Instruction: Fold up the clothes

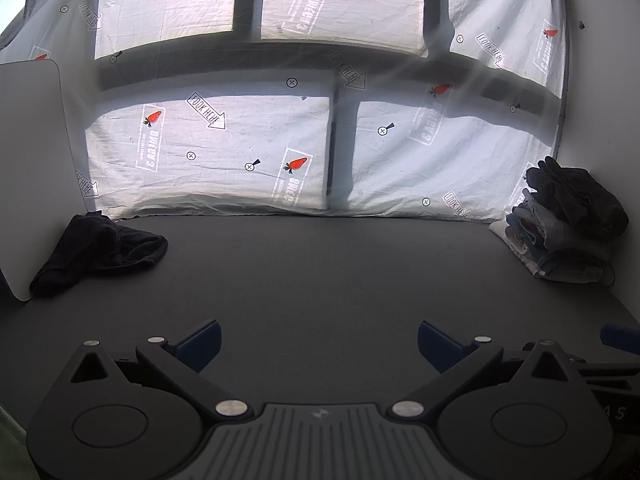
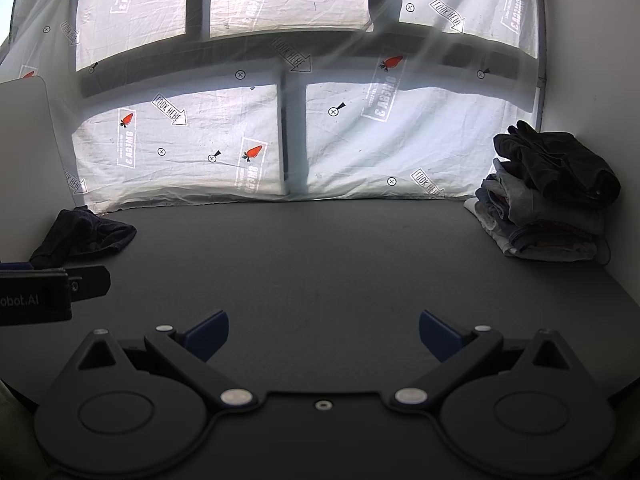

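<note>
At the far left of the dark grey desk [image 1: 320,280], a crumpled black garment [image 1: 100,250] lies loose against a white panel [image 1: 32,160] that stands at the desk's edge. The middle of the desk is bare fabric-like surface, and both claws hang over its near side. The left claw [image 1: 319,344] is spread wide with nothing between its blue-tipped fingers [image 1: 202,340]; the right claw [image 2: 324,334] is spread just as wide and equally empty — neither touches any cloth. Behind the desk, a white printed sheet [image 1: 240,152] (carrots, arrows, mirrored lettering) hangs over a sunlit window. At the far right, a stack of folded clothes [image 2: 548,224] sits by the wall, with a dark, loosely bunched garment [image 2: 556,164] on top.
</note>
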### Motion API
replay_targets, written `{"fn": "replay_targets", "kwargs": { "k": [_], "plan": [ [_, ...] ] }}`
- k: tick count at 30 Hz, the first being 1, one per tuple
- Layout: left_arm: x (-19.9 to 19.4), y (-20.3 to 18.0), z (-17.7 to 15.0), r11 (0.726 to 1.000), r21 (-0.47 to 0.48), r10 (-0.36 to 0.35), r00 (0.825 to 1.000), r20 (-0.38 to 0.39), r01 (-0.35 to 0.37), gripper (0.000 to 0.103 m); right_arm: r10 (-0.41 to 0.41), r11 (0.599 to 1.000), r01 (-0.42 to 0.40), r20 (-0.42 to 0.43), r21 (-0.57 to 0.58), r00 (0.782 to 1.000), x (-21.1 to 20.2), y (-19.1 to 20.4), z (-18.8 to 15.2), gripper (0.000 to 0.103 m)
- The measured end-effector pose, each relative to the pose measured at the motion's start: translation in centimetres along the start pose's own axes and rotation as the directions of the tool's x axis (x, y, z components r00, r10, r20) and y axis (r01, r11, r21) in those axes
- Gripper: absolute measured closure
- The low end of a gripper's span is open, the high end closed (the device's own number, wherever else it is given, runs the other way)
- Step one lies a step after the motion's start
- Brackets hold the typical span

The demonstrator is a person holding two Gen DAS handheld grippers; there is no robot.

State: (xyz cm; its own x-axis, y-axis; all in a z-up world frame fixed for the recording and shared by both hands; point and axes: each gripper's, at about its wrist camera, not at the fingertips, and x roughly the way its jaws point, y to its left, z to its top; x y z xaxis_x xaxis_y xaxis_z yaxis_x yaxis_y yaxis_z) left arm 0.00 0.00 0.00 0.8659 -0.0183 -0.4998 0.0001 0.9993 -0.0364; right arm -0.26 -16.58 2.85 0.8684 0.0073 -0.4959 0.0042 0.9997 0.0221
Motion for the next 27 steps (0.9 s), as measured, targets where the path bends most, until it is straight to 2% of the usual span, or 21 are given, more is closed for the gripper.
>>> {"fn": "replay_targets", "kwargs": {
  "k": [27],
  "plan": [
    [0.21,-0.47,-0.48,1.0,0.009,0.011,1.0,-0.01,-0.011,0.0,-0.001,1.0,0.001,-0.005,0.0,1.0,0.27,0.05,-0.12,0.0]
  ]
}}
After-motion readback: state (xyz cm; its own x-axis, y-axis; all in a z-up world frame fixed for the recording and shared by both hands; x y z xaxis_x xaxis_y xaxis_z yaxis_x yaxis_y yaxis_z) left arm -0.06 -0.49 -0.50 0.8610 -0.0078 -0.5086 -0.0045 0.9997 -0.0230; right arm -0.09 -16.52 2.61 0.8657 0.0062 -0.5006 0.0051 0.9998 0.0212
